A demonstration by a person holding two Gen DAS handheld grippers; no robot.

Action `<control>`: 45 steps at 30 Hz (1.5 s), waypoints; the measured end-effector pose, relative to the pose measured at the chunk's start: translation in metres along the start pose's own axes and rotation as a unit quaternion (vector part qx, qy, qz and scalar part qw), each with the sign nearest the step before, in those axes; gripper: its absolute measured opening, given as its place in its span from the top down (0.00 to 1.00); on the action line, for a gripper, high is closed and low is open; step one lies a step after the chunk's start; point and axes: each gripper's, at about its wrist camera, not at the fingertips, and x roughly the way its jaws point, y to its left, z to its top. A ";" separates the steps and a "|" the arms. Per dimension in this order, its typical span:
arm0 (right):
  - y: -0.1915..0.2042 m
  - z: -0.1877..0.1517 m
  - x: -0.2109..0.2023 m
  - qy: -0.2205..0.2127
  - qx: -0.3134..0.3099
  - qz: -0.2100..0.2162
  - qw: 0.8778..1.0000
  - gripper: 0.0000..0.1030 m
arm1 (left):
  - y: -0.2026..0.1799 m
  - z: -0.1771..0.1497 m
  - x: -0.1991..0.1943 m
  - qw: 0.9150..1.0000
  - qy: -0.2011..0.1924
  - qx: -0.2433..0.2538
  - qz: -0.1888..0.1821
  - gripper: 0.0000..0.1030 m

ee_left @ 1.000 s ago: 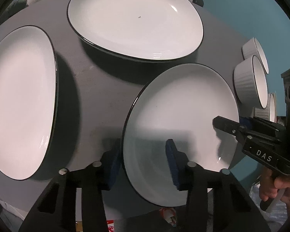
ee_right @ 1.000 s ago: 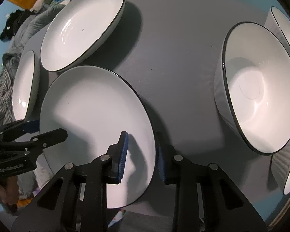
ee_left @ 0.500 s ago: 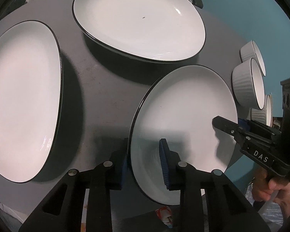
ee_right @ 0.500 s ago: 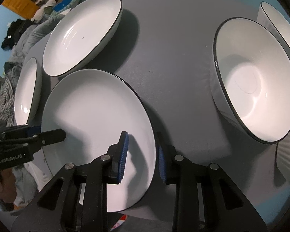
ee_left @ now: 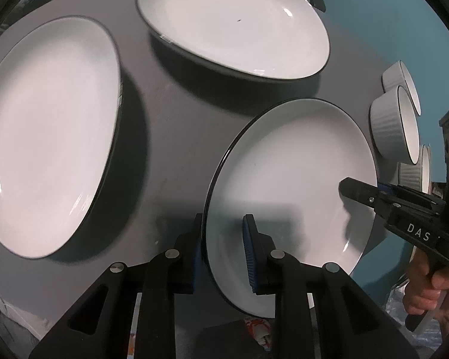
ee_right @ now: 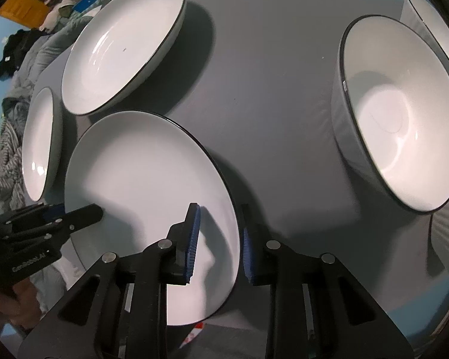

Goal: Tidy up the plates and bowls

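— Right, both tongs straddle the near plate (ee_left: 290, 179) at the table's (ee_left: 170, 125) front edge: left gripper (ee_left: 224, 248) and right gripper (ee_right: 218, 239) closing over opposite rims, pads not visibly pressing yet.

— Progress?

— Barely begun, I'd say. Two plates (ee_left: 45, 131) beyond lie separate, unstacked; bowls (ee_right: 401, 113) sit apart further back.

— Orientation?

— It's round, no long axis; face up, seemingly tipped.

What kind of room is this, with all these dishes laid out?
Probably a lived-in home room, not a lab: white plates on a grey table, piled clothes behind, teal walls.
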 end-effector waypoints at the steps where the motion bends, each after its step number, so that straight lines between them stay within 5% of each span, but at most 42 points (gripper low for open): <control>1: 0.001 -0.001 0.000 0.001 -0.001 0.002 1.000 0.76 | 0.005 -0.001 -0.002 1.000 0.000 -0.005 -0.001 0.78; 10: 0.014 -0.010 0.003 0.009 -0.018 0.013 1.000 0.79 | 0.046 -0.016 -0.010 0.999 0.009 -0.034 -0.016 0.80; 16: 0.013 -0.003 -0.002 0.006 -0.019 0.021 1.000 0.80 | 0.006 -0.029 -0.006 1.000 -0.002 -0.027 -0.011 0.80; 27: 0.008 0.001 -0.020 -0.010 -0.021 0.024 0.999 0.80 | 0.015 -0.026 -0.031 1.000 -0.015 -0.019 -0.009 0.80; 45: 0.014 0.054 -0.043 -0.031 -0.026 0.031 0.999 0.83 | 0.035 0.038 -0.064 0.998 -0.047 -0.029 0.000 0.79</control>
